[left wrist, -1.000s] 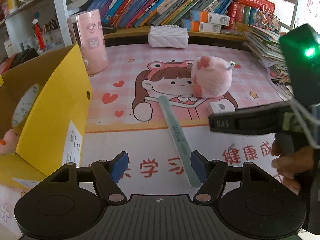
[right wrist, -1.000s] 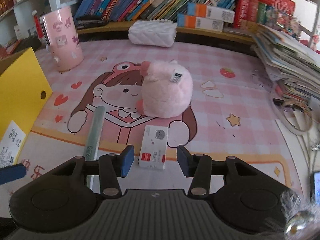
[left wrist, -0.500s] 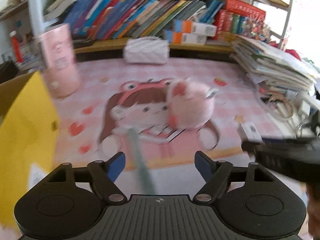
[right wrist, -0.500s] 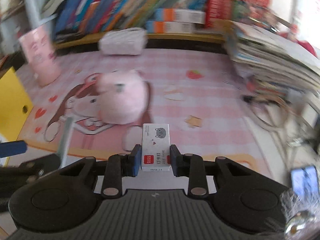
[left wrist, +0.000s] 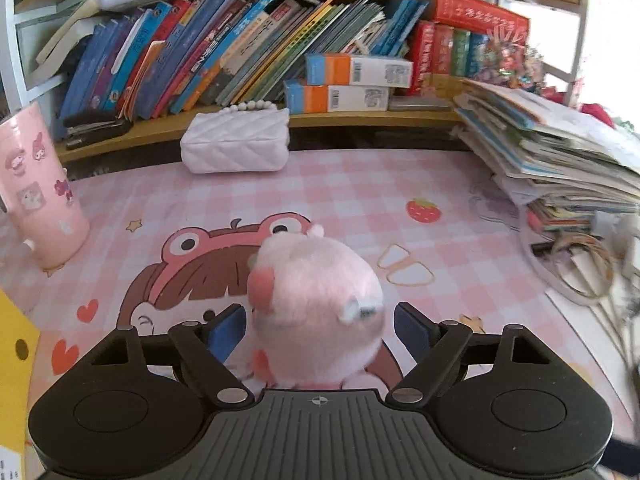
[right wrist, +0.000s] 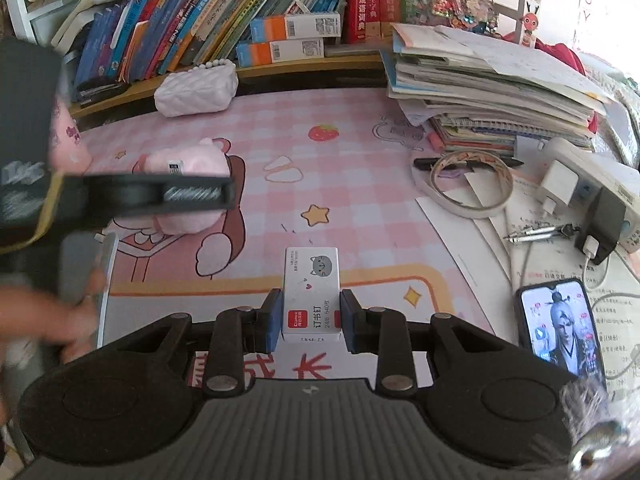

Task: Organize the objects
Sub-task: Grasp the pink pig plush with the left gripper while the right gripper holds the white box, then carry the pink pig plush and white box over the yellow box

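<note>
The left tongs (left wrist: 318, 328) stand wide, their jaws having just been opening, with the round pink plush toy (left wrist: 316, 312) between the two blue pads (left wrist: 226, 332). The left pad looks very near the plush; a clear gap shows at the right pad, so the pads do not press on it. The toy's underside is hidden behind the black body of the tongs, so its footing on the pink checked cartoon mat (left wrist: 360, 200) cannot be seen. Beyond the tongs lies a white quilted purse with a bead handle (left wrist: 236, 144), against the low wooden shelf of leaning books (left wrist: 224, 52). To the far left stands a pink cylindrical cup with cartoon stickers (left wrist: 36, 192), cut off at the picture's edge; only a corner of a yellow cardboard box (left wrist: 16, 356) shows at lower left.

The right tongs (right wrist: 310, 316) are clamped narrow on a small white staple box with a grey cat face and a red label (right wrist: 311, 292); its near end is gripped between the pads and its far end juts forward over the desk (right wrist: 460, 248). Whether it is lifted off the mat cannot be told. To the left, the other gripper's black body and a blurred hand (right wrist: 48, 312) block most of the plush and a pale green stick. To the right lie a roll of tape (right wrist: 464, 188), a white charger block (right wrist: 576, 184), a lit phone (right wrist: 560, 324) and a stack of papers and notebooks (right wrist: 492, 92).
</note>
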Demonstrator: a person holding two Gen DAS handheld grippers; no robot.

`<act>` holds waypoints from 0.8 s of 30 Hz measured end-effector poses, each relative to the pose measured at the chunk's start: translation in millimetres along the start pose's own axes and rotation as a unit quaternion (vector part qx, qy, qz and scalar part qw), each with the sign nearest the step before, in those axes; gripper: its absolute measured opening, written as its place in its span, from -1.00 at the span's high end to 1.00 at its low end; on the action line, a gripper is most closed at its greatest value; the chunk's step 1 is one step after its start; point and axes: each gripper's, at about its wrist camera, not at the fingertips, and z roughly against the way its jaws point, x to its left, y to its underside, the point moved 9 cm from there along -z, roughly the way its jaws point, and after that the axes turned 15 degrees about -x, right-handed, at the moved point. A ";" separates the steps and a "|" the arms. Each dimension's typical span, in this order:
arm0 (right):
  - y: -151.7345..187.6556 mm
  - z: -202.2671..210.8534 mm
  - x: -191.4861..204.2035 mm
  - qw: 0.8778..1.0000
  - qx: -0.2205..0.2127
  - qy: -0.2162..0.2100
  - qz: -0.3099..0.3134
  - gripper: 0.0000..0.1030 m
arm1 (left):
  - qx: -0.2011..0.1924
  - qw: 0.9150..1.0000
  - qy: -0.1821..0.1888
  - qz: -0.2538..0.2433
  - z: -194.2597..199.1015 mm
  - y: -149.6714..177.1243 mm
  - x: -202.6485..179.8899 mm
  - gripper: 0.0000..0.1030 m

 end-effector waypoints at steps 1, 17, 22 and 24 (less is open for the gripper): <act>0.7 0.8 0.1 1.000 0.001 0.001 0.001 0.45 | -0.002 1.000 -0.002 -0.001 -4.1 -0.2 0.3 -0.61; 7.9 24.0 38.9 1.000 -0.009 -0.011 0.014 0.45 | -0.046 0.998 0.035 0.013 87.7 -14.6 39.6 -0.16; 11.3 42.0 68.8 0.999 -0.023 -0.010 0.021 0.45 | -0.052 0.998 0.039 0.013 144.4 -0.2 63.9 -0.16; 13.5 52.5 80.7 0.999 -0.031 0.002 0.028 0.45 | -0.054 0.998 0.043 0.015 167.8 6.9 74.0 -0.16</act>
